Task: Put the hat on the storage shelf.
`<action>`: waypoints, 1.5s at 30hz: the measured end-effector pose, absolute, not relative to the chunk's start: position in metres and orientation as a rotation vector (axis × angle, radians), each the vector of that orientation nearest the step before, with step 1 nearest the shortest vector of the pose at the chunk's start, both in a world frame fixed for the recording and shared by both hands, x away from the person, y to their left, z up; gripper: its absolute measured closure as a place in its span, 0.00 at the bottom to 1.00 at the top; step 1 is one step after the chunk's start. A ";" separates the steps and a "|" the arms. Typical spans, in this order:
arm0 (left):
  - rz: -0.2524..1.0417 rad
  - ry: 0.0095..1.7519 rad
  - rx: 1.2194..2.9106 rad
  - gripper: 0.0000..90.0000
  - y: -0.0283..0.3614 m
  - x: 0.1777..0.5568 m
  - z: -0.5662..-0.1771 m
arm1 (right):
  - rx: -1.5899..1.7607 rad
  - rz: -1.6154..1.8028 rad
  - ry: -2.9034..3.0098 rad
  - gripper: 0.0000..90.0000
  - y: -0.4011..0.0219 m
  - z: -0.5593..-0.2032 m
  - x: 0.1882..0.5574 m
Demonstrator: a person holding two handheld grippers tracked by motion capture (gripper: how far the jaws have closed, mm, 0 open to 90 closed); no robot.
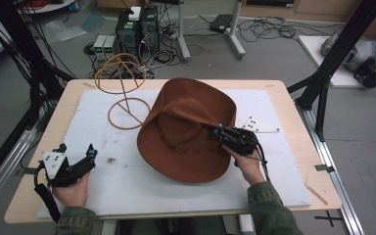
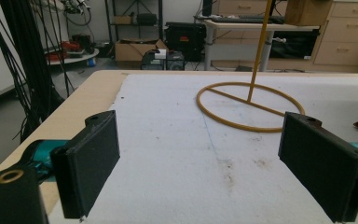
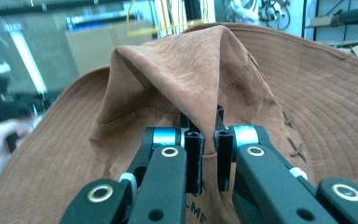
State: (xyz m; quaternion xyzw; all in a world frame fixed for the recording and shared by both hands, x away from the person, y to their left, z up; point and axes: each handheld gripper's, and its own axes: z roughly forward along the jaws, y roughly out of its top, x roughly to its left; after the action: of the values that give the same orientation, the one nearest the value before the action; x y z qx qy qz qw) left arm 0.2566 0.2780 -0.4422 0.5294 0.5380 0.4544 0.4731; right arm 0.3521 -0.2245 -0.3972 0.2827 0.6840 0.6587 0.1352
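At four o'clock on the brown brimmed hat (image 1: 186,129), the right gripper (image 1: 223,132) pinches its crown; the left gripper (image 1: 76,157), at eight o'clock, gapes empty.

A pale wooden surface (image 1: 39,147) carries a white sheet (image 1: 127,181) that covers most of it. On the sheet lie a brown hat (image 1: 186,132), tilted, and the ring base of a yellow wire stand (image 1: 127,113) just beside the hat's brim. Small dark stains mark the sheet near its left side.

Right gripper (image 1: 221,132) pinching brown hat (image 1: 186,129) crown.
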 end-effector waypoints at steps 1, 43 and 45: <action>1.113 1.317 1.294 0.14 0.278 0.256 -0.442 | 0.826 1.921 1.969 0.97 -0.225 -0.397 0.352; 1.052 1.355 1.201 0.14 0.285 0.256 -0.443 | 0.774 2.149 1.581 0.97 -0.148 -0.340 0.385; 1.049 1.356 1.202 0.14 0.285 0.256 -0.443 | 0.791 2.164 1.551 0.97 -0.144 -0.337 0.389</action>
State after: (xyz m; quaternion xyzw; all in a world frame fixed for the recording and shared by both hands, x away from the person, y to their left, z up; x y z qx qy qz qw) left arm 0.2559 0.2851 -0.4432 0.4973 0.5607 0.4338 0.5002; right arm 0.3894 -0.1438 -0.3368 0.2803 0.5491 0.7663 0.1811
